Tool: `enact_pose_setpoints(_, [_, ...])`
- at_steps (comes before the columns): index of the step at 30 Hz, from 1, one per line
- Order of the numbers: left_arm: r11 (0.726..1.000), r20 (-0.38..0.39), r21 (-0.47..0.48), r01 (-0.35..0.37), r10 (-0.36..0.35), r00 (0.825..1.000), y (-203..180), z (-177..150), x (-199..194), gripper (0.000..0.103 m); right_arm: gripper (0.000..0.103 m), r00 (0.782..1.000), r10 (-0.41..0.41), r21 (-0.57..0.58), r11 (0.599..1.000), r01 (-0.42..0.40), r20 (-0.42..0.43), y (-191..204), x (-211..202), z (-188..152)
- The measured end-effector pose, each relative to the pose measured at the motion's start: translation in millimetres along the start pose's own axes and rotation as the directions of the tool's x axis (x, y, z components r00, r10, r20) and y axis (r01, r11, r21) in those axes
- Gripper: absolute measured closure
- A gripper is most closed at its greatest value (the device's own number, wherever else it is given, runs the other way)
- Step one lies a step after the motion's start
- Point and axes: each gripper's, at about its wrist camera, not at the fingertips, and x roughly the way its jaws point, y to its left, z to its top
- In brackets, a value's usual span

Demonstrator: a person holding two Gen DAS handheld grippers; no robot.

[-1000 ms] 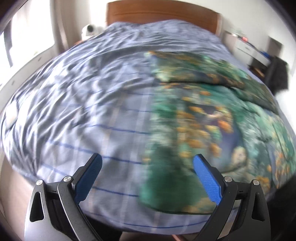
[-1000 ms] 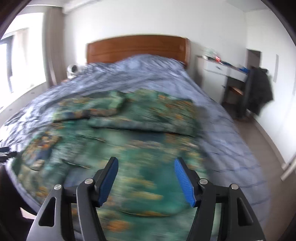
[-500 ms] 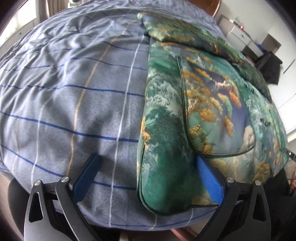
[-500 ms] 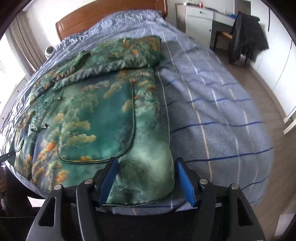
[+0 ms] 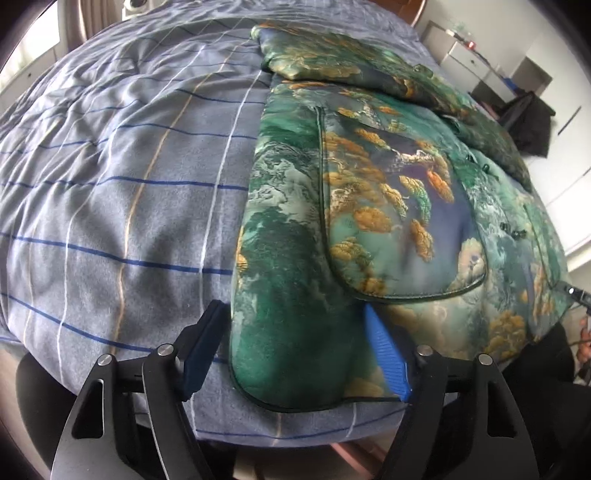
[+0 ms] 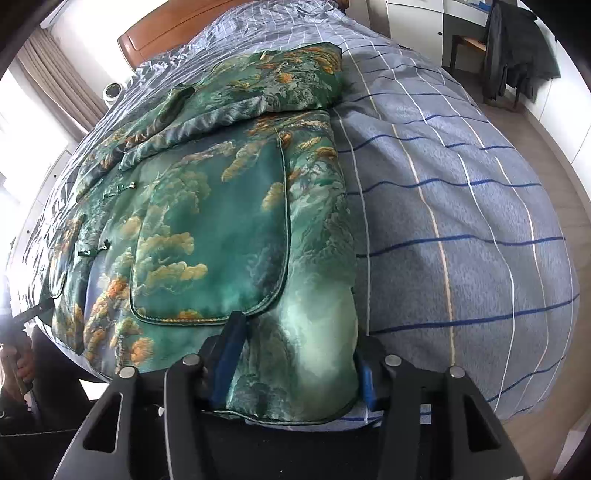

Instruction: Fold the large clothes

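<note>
Glossy satin-like jacket (image 5: pixel 295 258); matt brushed-cloth duvet (image 5: pixel 110 221); ribbed, prob. rubber pads (image 5: pixel 388 358); polished wood headboard (image 6: pixel 166 33)

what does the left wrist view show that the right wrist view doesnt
Only the left wrist view: the left gripper open around the jacket's left hem corner, and the duvet to the left of the jacket.

Only the right wrist view: the right gripper open around the right hem corner, the wooden headboard, and a chair with dark clothes.

Both: the green patterned jacket lying flat on the striped duvet, sleeves folded across its top, neither corner lifted yet.
</note>
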Motion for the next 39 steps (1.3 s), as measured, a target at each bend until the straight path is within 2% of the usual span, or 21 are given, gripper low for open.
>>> enact_pose_setpoints(4, [1.000, -0.013, -0.001, -0.016, 0.016, 1.000, -6, 2, 6, 0.025, 0.049, 1.000, -0.021, -0.007, 1.000, 0.021, 0.001, 4, 8, 0])
enact_pose_setpoints(5, [1.000, -0.015, 0.001, -0.013, 0.013, 1.000, -7, 2, 6, 0.030, 0.049, 1.000, -0.020, -0.006, 1.000, 0.020, 0.003, 5, 8, -1])
enact_pose_setpoints(6, [1.000, -0.017, 0.006, -0.002, 0.002, 1.000, -9, 3, 6, 0.039, 0.049, 1.000, -0.015, -0.003, 1.000, 0.015, 0.005, 4, 8, -1])
enact_pose_setpoints(7, [1.000, -0.022, 0.011, 0.007, -0.007, 1.000, -12, 3, 5, 0.043, 0.049, 1.000, -0.011, 0.001, 1.000, 0.011, 0.006, 4, 7, -1])
enact_pose_setpoints(8, [1.000, -0.023, 0.020, 0.000, 0.001, 1.000, -14, 3, 6, 0.055, 0.052, 1.000, -0.008, 0.005, 1.000, 0.008, 0.005, 3, 6, -1])
enact_pose_setpoints(9, [0.999, -0.021, 0.033, -0.009, 0.010, 1.000, -16, 4, 6, 0.069, 0.062, 1.000, -0.007, 0.008, 1.000, 0.007, 0.002, 3, 5, 0])
enact_pose_setpoints(12, [0.998, -0.019, 0.054, -0.022, 0.023, 1.000, -19, 5, -2, 0.086, 0.084, 1.000, -0.012, 0.003, 1.000, 0.012, 0.005, 3, -3, 3])
enact_pose_setpoints(14, [0.998, -0.019, 0.050, -0.023, 0.024, 1.000, -21, 7, -5, 0.089, 0.086, 1.000, -0.006, -0.002, 1.000, 0.006, 0.015, 6, -9, 4])
enact_pose_setpoints(17, [1.000, -0.011, 0.021, -0.003, 0.004, 1.000, -21, 13, -15, 0.091, 0.088, 0.999, 0.013, -0.006, 1.000, -0.013, 0.043, 12, -22, 9])
enact_pose_setpoints(23, [0.996, 0.037, -0.036, 0.086, -0.084, 0.996, -6, 20, -44, 0.092, 0.088, 0.994, 0.069, -0.009, 0.998, -0.069, 0.087, 21, -50, 21])
enact_pose_setpoints(26, [0.990, 0.035, -0.056, 0.126, -0.124, 0.992, -1, 17, -49, 0.092, 0.088, 0.992, 0.085, -0.015, 0.996, -0.084, 0.092, 25, -55, 20])
enact_pose_setpoints(39, [0.989, 0.016, -0.075, 0.124, -0.123, 0.992, 7, 1, -56, 0.093, 0.089, 0.989, 0.127, 0.035, 0.991, -0.130, 0.070, 16, -56, 6])
